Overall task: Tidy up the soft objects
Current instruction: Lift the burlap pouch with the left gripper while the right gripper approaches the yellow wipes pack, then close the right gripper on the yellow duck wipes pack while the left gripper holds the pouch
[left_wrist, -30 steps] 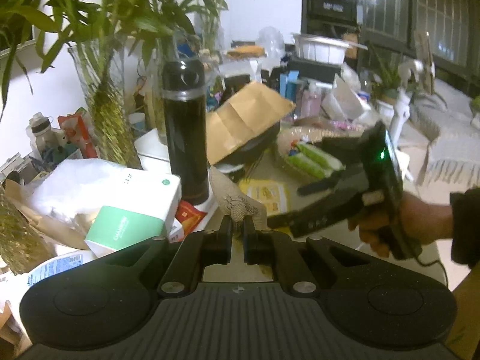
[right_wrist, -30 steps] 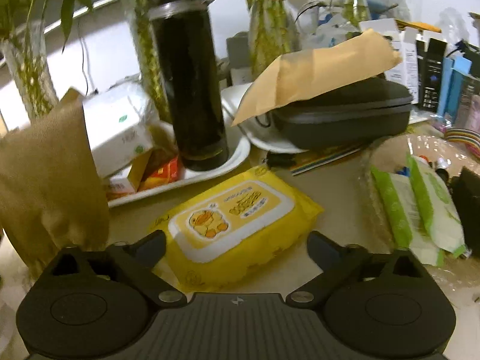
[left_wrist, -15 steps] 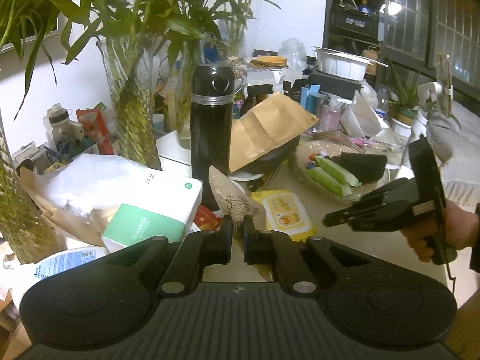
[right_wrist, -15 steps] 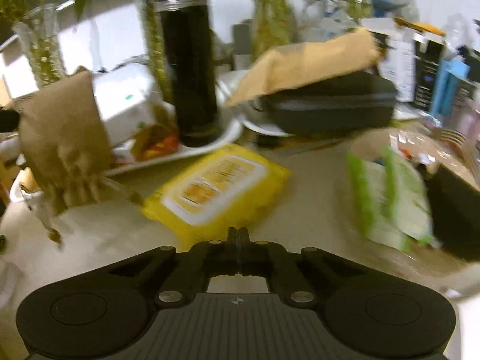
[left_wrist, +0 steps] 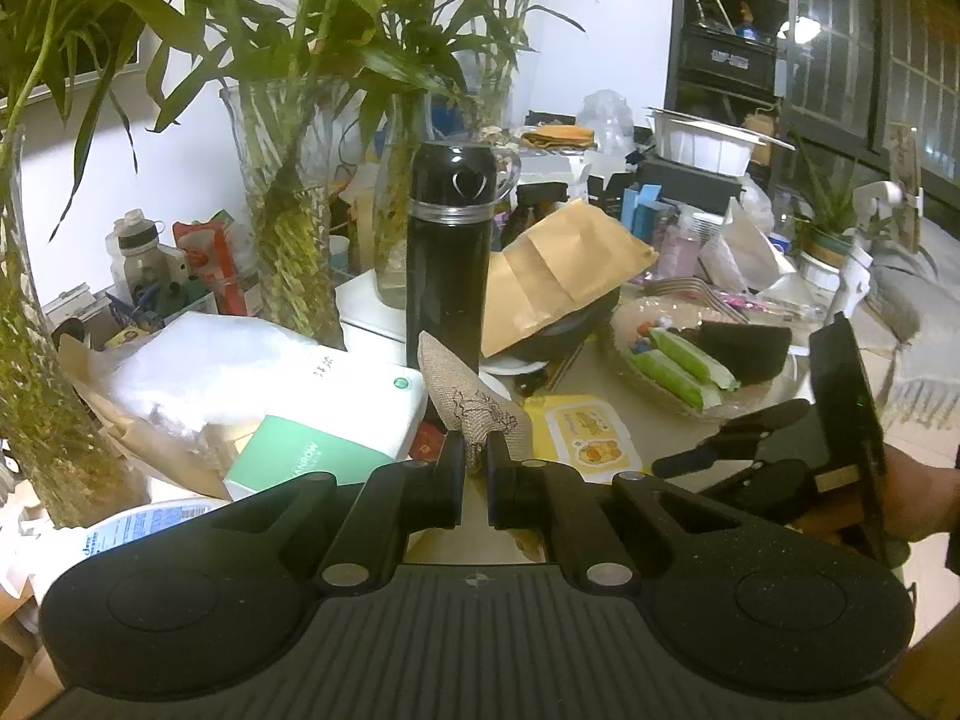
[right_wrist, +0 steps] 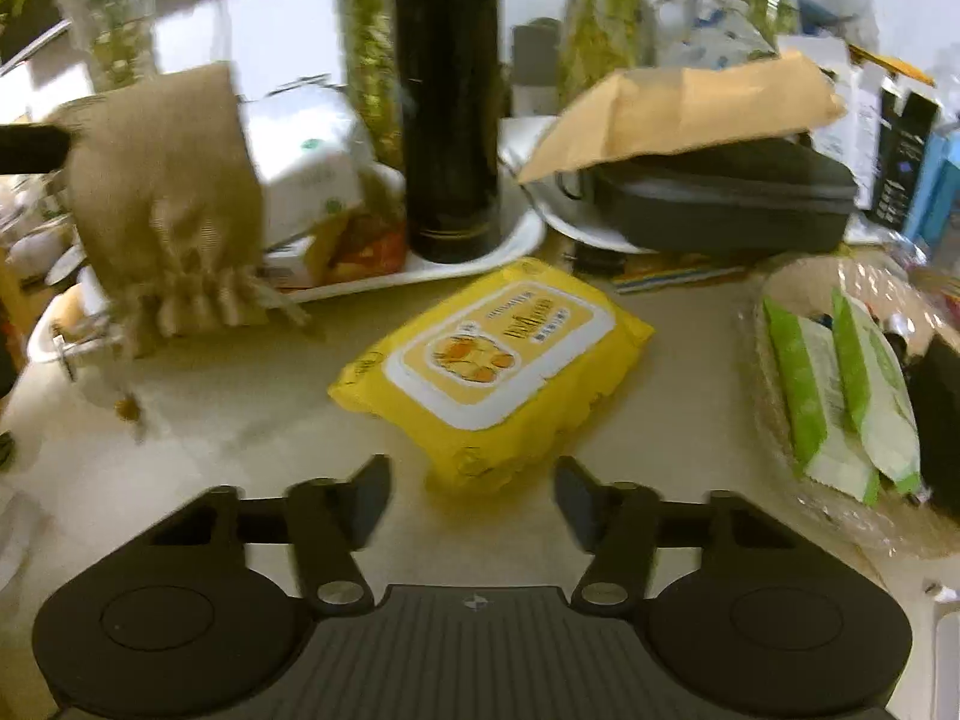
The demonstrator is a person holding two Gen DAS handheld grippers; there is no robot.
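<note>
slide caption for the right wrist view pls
Right gripper, jaws opening and empty, above a yellow wet-wipes pack; a tan burlap drawstring pouch hangs left.

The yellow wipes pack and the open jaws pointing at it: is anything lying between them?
No. In the right wrist view only bare table separates the opening right gripper from the yellow wipes pack.

Your left gripper point(left_wrist: 474, 468) was matt black plastic, pinching a coarse burlap pouch point(left_wrist: 471, 402). The yellow wipes pack point(right_wrist: 498, 354) looked glossy film; the flask point(left_wrist: 447, 264) shiny black, the counter point(right_wrist: 240, 414) smooth.
</note>
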